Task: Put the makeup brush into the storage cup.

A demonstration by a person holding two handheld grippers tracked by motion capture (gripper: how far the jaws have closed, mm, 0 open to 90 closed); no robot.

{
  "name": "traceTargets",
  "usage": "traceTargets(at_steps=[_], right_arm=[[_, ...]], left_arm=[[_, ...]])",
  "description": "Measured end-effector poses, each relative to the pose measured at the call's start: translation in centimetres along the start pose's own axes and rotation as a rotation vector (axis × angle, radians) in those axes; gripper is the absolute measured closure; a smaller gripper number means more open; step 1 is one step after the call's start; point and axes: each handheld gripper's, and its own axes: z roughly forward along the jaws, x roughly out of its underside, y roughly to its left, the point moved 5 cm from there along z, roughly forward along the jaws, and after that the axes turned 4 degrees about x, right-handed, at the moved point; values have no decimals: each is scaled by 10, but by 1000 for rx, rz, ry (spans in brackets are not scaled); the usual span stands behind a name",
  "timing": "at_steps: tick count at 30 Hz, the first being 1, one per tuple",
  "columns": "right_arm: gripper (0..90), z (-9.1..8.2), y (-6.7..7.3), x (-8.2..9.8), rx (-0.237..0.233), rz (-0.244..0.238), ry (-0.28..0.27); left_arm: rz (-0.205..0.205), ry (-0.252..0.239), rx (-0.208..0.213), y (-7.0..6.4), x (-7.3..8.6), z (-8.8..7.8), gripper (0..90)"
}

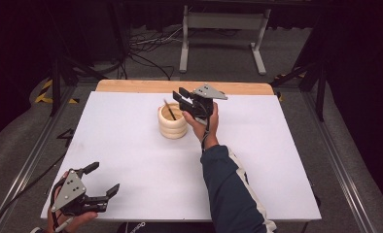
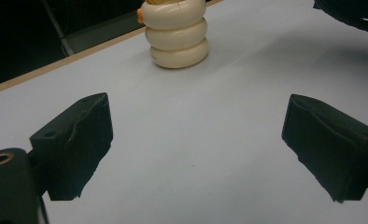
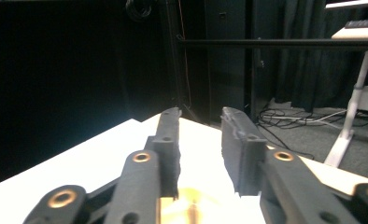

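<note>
A cream holder (image 1: 173,125) made of three stacked rings stands upright near the middle of the white tabletop (image 1: 131,160). A thin dark stick (image 1: 170,110) leans inside it. My right gripper (image 1: 180,94) hovers just above and to the right of the holder's mouth, jaws a little apart with nothing between them. In the right gripper view the jaws (image 3: 201,114) stand apart over the holder's rim (image 3: 191,203). My left gripper (image 1: 105,177) rests at the near left corner, open wide and empty. The left gripper view has the holder (image 2: 176,39) far ahead of its gripper (image 2: 198,100).
A wooden strip (image 1: 131,86) edges the table's far side. Beyond it stand a white desk frame (image 1: 184,48) and loose cables (image 1: 146,53) on the grey floor. Metal rails (image 1: 29,165) run along both sides of the table.
</note>
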Motion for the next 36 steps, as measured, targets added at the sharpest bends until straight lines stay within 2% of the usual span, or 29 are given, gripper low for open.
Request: traceTargets(at_steps=[13,15,30,36], right_arm=[[539,-13,2,-11,15,-43,-20],[509,-17,2,-12,18,-62,-23],[341,-40,-1,-23,52,-121,-38],[266,-49,-6,-26,69,-113,-48]], left_arm=[[5,6,-2,0,1,0,95],[5,5,-4,0,0,0,95],[6,14,1,-2,1,1,95],[7,15,2,-2,1,3,95]])
